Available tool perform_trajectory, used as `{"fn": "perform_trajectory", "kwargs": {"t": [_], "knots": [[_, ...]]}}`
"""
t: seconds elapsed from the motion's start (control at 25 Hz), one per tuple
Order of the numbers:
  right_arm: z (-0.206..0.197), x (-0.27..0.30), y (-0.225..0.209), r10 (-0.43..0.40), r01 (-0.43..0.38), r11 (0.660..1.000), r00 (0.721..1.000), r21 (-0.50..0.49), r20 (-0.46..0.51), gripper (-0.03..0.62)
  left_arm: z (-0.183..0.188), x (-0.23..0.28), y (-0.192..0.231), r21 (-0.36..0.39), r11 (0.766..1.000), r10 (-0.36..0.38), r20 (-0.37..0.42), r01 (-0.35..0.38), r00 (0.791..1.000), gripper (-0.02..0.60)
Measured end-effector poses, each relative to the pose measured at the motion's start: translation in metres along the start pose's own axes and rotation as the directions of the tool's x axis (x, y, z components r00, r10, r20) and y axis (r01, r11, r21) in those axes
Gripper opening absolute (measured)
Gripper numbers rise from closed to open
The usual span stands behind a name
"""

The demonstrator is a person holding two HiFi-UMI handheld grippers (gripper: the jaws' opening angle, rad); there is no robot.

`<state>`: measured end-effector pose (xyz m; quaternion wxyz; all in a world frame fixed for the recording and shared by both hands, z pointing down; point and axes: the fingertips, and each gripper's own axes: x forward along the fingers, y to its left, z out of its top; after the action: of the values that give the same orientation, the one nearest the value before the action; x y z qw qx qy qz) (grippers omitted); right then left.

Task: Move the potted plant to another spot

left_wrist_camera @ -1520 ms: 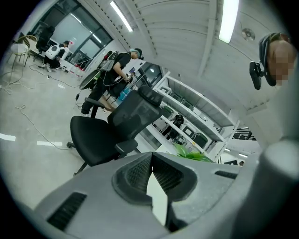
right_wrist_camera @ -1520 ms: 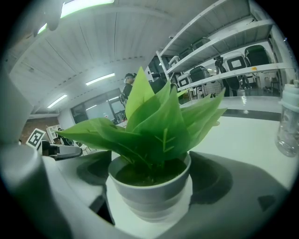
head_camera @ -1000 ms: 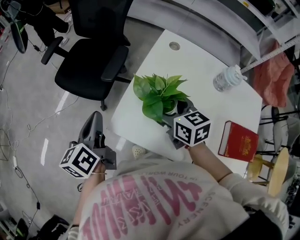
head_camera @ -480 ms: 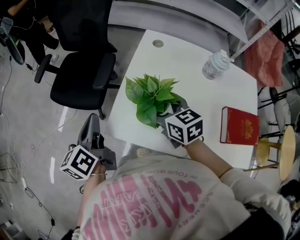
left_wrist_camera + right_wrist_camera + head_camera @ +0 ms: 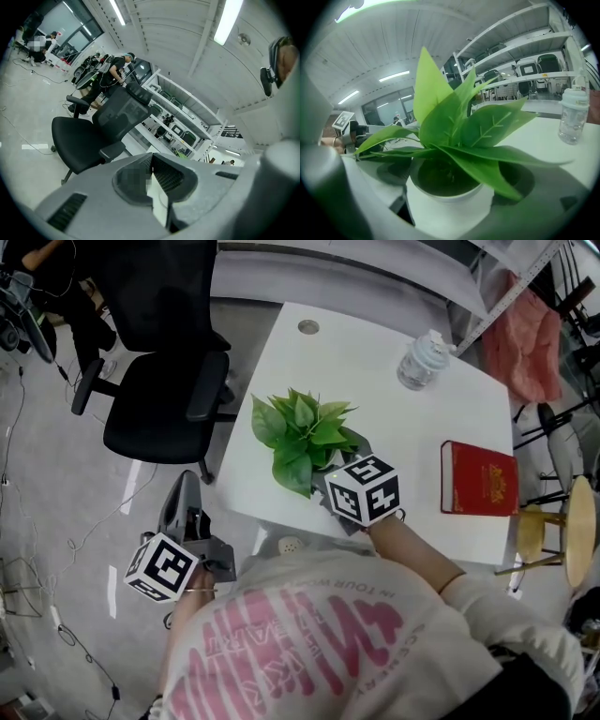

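Note:
The potted plant (image 5: 300,432) has broad green leaves in a small white pot and stands near the front left of the white table (image 5: 375,371). My right gripper (image 5: 334,465) is shut on the pot from the near side. In the right gripper view the white pot (image 5: 447,206) sits tight between the jaws, with leaves (image 5: 454,126) filling the middle. I cannot tell whether the pot rests on the table or is lifted. My left gripper (image 5: 186,488) hangs off the table's left edge, above the floor. Its jaws meet in the left gripper view (image 5: 151,171) with nothing between them.
A clear water bottle (image 5: 420,360) lies at the table's far right, also in the right gripper view (image 5: 573,117). A red book (image 5: 479,478) lies at the right edge. A black office chair (image 5: 159,399) stands left of the table, a wooden stool (image 5: 567,540) at the right.
The head view has shifted a little. My right gripper stays shut on the pot, and the plant has hardly moved on the table. The left gripper holds its place.

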<state>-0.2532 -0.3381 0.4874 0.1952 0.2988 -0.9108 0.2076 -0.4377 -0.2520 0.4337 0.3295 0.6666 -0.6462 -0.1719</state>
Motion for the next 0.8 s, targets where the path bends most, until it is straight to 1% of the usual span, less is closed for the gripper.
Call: {"fn": "perform_trajectory", "kwargs": {"t": [0.2,0.44,0.8], "knots": [[-0.001,-0.002,0.003,-0.015,0.015,1.000,1.000,0.003,0.005,0.527,-0.002,-0.007,0.000,-0.001,1.000,-0.006,-0.011,0.006,1.000,0.003],[-0.007,-0.004,0.008,-0.036,0.036,0.999,0.999,-0.011,0.012,0.527,0.000,-0.019,0.005,-0.002,1.000,-0.004,-0.003,0.004,1.000,0.003],[-0.007,-0.005,0.010,-0.075,0.075,0.997,0.997,-0.025,0.006,0.526,-0.004,-0.028,0.010,-0.005,1.000,0.001,-0.026,-0.001,1.000,0.003]]}}
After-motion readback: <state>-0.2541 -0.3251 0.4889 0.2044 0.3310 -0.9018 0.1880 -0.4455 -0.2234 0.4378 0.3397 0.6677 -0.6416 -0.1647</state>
